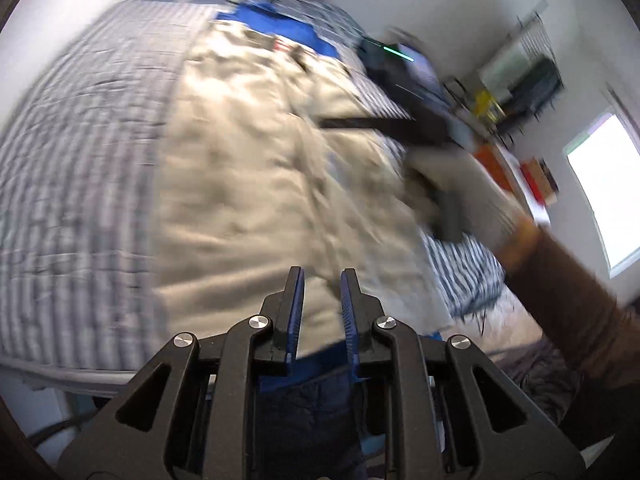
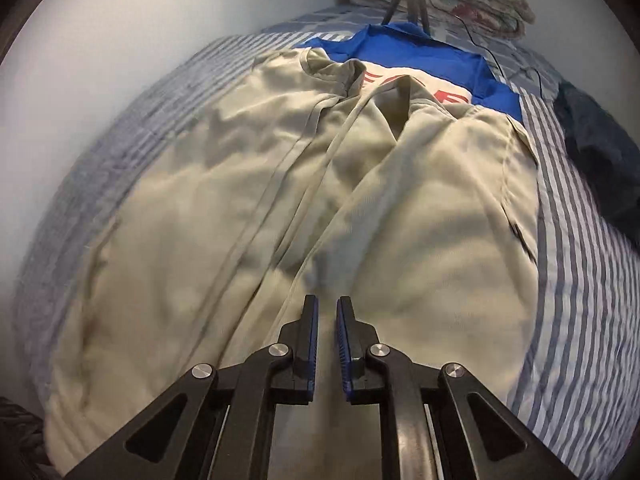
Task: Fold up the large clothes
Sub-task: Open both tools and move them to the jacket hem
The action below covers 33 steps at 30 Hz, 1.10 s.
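The striped bed (image 2: 568, 280) carries the beige jacket (image 2: 280, 208), spread flat, front open, over a blue garment (image 2: 420, 56). It looks soft, light, floppy; best pinched at hem or sleeve edges. Left tool (image 1: 322, 276) and right tool (image 2: 327, 304) hover slightly parted, empty.

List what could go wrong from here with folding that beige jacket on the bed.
1. The beige jacket overlaps a blue garment at its collar end; a grab there might catch both.
2. A black cable trails across the striped bedspread near the collar and could snag.
3. The left gripper and right gripper both hang open and empty over loose fabric, and the left wrist view is motion-blurred, so a hasty pinch may take only one layer.
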Tool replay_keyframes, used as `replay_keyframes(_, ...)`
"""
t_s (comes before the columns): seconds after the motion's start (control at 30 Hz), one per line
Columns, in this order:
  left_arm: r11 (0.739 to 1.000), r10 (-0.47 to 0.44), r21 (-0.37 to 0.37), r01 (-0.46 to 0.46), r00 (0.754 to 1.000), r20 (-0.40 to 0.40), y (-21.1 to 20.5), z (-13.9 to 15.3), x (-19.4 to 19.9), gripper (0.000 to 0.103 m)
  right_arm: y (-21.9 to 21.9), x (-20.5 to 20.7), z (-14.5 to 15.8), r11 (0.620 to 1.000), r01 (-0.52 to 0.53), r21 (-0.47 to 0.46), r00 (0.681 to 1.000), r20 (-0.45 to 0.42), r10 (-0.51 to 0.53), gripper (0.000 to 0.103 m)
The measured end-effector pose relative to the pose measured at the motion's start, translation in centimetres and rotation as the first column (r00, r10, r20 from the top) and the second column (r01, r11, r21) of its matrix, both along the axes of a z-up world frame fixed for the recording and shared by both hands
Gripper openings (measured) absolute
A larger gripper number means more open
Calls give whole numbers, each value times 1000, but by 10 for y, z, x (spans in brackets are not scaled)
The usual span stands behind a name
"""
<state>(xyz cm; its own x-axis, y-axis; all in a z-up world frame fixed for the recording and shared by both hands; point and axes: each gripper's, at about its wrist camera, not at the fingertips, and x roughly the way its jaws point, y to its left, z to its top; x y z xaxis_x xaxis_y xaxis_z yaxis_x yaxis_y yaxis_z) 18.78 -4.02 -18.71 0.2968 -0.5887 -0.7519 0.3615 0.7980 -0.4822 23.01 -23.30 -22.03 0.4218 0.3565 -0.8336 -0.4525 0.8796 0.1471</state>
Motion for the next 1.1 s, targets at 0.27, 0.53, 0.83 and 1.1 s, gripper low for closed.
replay_keyframes(0.27,999,19,30,-17,999,-40,31,-16,28,17,-65,-134,17,997,-10,80,998,66,4,30)
replay_keyframes(0.53,991,-14,130,24,997,-76,23,-71,12,17,-76,-213,-39,999,-35,13,999,-18,35,29)
replay_keyframes(0.83,998,67,19,-65,994,-87,51,-47,12,67,-120,-217,-12,986,22,166,1000,-9,-21,71)
replay_keyframes(1.1,986,69,-119,-118,931,-358,61,-94,34,67,-153,-201,-45,918,128,376,972,-230,-41,66)
